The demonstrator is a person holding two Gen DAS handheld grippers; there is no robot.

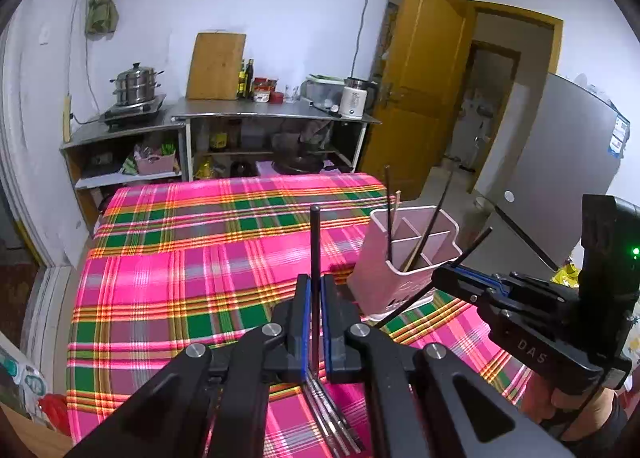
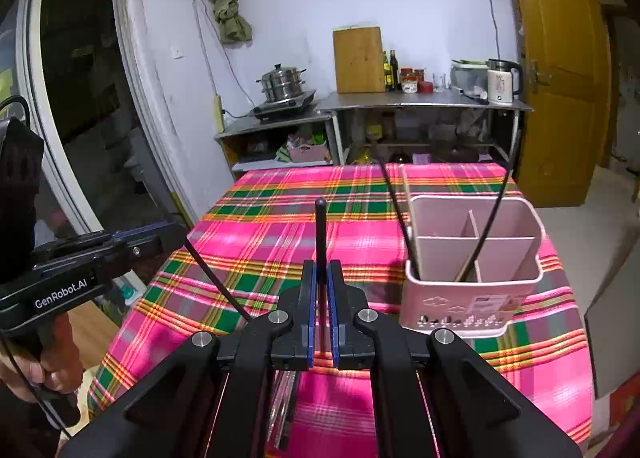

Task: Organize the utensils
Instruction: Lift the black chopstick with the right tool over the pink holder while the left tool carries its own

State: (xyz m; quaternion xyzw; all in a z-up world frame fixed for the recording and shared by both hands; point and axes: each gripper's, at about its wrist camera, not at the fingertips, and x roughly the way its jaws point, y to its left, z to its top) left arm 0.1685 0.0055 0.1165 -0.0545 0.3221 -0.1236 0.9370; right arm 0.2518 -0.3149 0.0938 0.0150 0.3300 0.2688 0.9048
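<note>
Two hand-held grippers hover above a counter (image 1: 168, 258) draped in pink plaid cloth, each clamped on a single black chopstick. The left hand-held gripper (image 1: 316, 298) pins its chopstick (image 1: 315, 242) upright between closed jaws; the right hand-held gripper (image 2: 321, 290) holds its chopstick (image 2: 320, 238) likewise, probably for dropping tip-first into the holder. That pink divided holder (image 2: 472, 290), standing toward the counter's right side, already contains several leaning chopsticks (image 2: 400, 218) in its compartments.

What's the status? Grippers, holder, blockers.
Left gripper shut on black chopstick. Right gripper shut on second black chopstick. Pink holder upright on plaid cloth, several sticks inside. Nothing blocking.
</note>
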